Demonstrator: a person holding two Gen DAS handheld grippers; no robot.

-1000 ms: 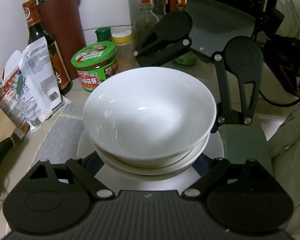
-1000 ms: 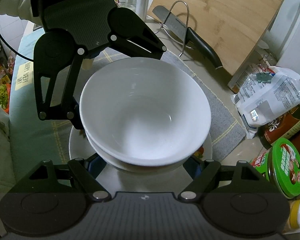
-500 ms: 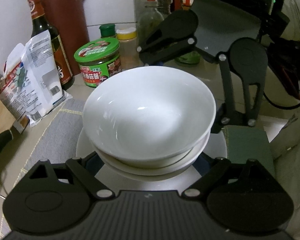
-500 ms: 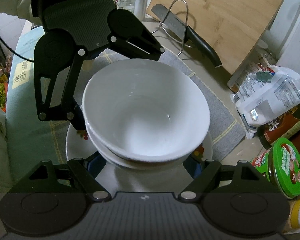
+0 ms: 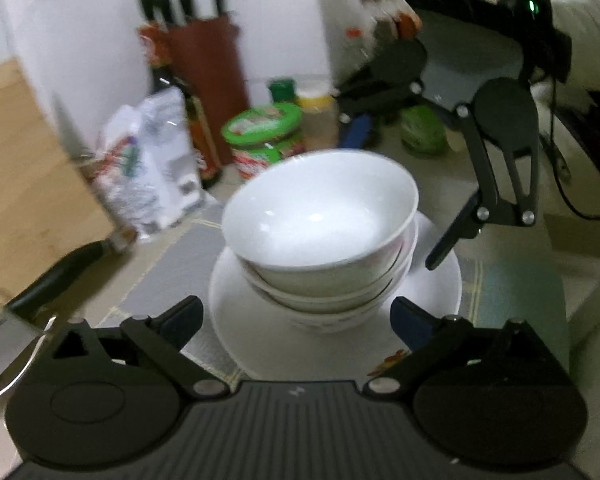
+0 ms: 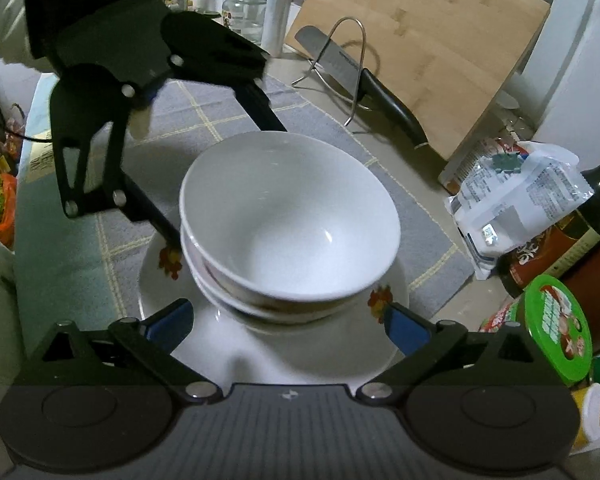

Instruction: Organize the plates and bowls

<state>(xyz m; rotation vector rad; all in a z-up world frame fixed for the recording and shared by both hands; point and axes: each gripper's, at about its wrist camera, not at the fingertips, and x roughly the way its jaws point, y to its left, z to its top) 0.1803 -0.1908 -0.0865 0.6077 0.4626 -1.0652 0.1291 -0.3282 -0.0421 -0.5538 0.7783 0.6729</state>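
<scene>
A stack of white bowls [image 6: 290, 236] is seen nested on a white plate [image 6: 300, 344], which is set on a grey checked mat [image 6: 416, 220] on the counter; red-and-yellow flower prints are shown on the plate's rim. The left gripper [image 5: 296, 316] is spread wide, its jaws having just been opening, with the blue pads clear of the stack on either side and nothing gripped. The right gripper [image 6: 288, 320] is likewise held wide apart, its blue pads standing over the plate beside the lower bowls without pressing on them. A green-lidded jar [image 6: 556, 328] with a printed red-and-white label is placed to the right, its writing too small to be read. A dark sauce bottle [image 6: 560, 240] bears pale characters that cannot be made out, and fine unreadable print covers the white packet [image 6: 516, 196]. A knife [image 6: 364, 76] is propped against a wire stand before a wooden cutting board [image 6: 420, 40]
</scene>
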